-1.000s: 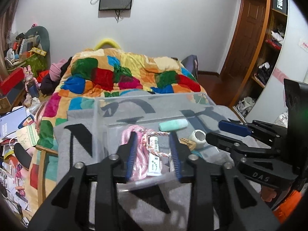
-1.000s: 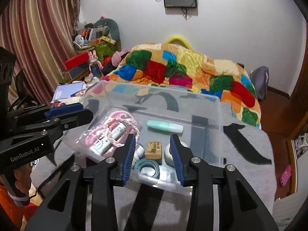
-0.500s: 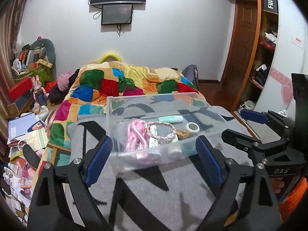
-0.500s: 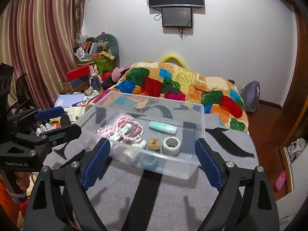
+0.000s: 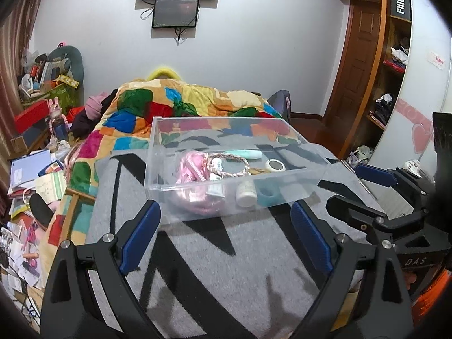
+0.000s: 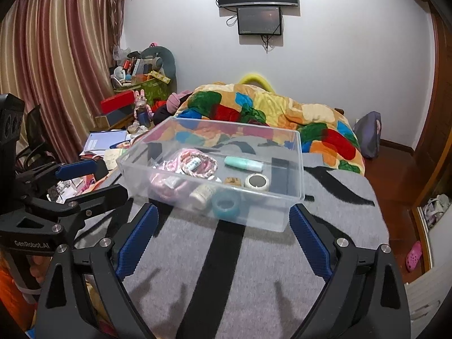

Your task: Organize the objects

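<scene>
A clear plastic box [image 5: 158, 152] [image 6: 296, 175] stands on a grey blanket with black marks [image 5: 226, 268] [image 6: 254, 268]. Inside lie a pink cord [image 5: 192, 169] [image 6: 180, 161], a mint tube [image 5: 248, 154] [image 6: 243, 163], a white tape roll [image 5: 275, 165] [image 6: 256, 182], a teal tape roll [image 6: 225, 205], a small white bottle [image 5: 246, 191] [image 6: 202, 192] and a small brown block [image 6: 233, 181]. My left gripper [image 5: 226, 234] is open and empty, short of the box's near wall. My right gripper [image 6: 223, 234] is open and empty, also short of the box.
A bed with a colourful patchwork quilt [image 5: 180, 104] [image 6: 268, 113] lies behind the box. Papers and clutter [image 5: 31, 175] [image 6: 107, 144] fill the left side. A wooden door and shelves [image 5: 375, 65] are at the right. Each gripper shows in the other's view, the right one [image 5: 395, 197] and the left one [image 6: 56, 192].
Both grippers were shut on the box's near wall a second ago. Both have opened wide and drawn back from the box, which now rests on the blanket.
</scene>
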`<state>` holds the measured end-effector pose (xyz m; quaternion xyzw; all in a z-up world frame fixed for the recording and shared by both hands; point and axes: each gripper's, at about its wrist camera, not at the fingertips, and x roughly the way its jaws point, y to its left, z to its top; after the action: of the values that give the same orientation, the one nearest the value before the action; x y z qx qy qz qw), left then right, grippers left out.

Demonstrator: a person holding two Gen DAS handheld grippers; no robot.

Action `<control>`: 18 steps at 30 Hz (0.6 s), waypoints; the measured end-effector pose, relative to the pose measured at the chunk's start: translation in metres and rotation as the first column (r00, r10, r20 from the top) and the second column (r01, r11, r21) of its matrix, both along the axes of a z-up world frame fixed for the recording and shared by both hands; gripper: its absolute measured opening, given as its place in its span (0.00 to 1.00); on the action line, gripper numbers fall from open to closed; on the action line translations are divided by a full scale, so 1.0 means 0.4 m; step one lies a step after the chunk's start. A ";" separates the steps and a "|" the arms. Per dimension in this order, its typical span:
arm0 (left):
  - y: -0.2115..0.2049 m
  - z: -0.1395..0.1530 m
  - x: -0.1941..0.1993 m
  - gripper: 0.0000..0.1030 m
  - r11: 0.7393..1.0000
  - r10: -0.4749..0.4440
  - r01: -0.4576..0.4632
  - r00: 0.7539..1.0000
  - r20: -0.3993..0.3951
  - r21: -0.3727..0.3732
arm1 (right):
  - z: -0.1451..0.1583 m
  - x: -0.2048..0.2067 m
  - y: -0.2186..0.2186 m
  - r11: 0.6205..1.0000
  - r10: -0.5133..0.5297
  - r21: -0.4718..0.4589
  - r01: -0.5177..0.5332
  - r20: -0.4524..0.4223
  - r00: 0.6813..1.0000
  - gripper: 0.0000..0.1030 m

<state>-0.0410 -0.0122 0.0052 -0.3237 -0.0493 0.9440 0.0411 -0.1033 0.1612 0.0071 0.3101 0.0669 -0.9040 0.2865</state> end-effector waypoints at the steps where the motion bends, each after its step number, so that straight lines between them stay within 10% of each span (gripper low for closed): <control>1: -0.001 -0.003 0.000 0.92 1.000 0.001 -0.001 1.000 0.004 0.002 | -0.002 0.001 0.000 1.000 0.000 0.001 0.000 0.002 1.000 0.90; 18: 0.000 -0.015 -0.008 0.92 1.000 -0.005 0.004 1.000 0.023 0.018 | -0.014 -0.001 0.005 1.000 -0.003 -0.009 0.003 0.024 1.000 0.90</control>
<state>-0.0440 -0.0122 -0.0007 -0.3343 -0.0575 0.9396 0.0454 -0.1038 0.1632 0.0013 0.3198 0.0589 -0.9009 0.2874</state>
